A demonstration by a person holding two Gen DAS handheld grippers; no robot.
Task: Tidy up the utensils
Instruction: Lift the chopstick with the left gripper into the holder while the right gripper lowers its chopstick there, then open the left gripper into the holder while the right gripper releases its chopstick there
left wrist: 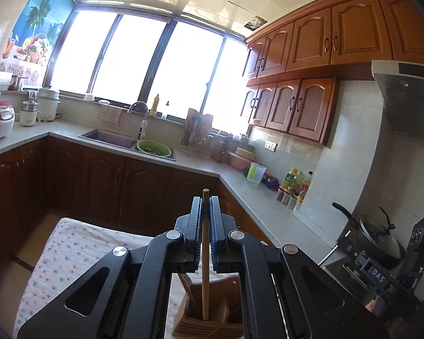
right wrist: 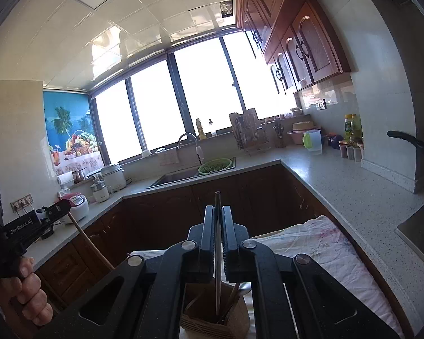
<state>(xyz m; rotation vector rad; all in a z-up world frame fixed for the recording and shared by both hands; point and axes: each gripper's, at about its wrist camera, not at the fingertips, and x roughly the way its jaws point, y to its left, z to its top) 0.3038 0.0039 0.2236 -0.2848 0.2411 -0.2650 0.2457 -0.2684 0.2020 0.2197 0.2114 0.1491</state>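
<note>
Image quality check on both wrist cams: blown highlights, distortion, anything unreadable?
Left wrist: window fully blown out, lower cabinets dark, strong fisheye bending of the counter. Right wrist: same blown window, ceiling glare, black vignette at the corners; utensil holder shadowed but readable.

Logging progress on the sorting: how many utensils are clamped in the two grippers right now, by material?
Wooden utensil: 1
Metal utensil: 1
Total: 2
</note>
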